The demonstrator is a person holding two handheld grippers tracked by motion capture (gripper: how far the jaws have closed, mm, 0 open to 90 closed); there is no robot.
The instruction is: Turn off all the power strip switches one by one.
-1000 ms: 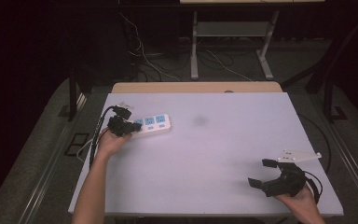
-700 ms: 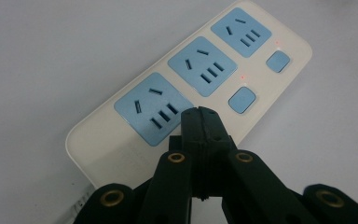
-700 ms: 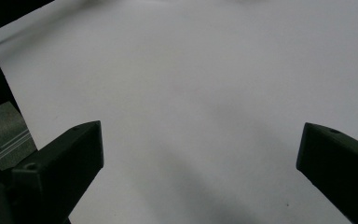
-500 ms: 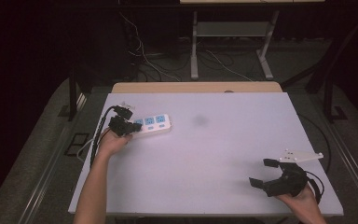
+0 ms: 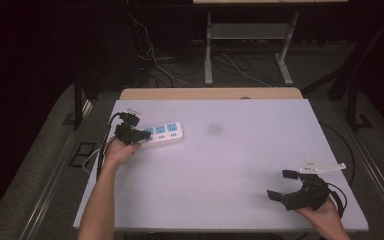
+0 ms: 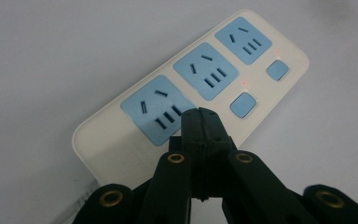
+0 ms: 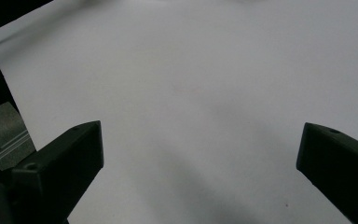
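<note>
Power strip (image 6: 191, 93) lies at the table's (image 5: 230, 165) left edge; closed, empty left tongs (image 6: 199, 114) hover over its nearest socket. Pressing off-centre could skid it. Right tongs (image 5: 285, 186) gape, empty.

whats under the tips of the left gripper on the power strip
The left gripper, shut, sits over the power strip's nearest blue socket. Whatever lies beneath the tips is covered.
</note>
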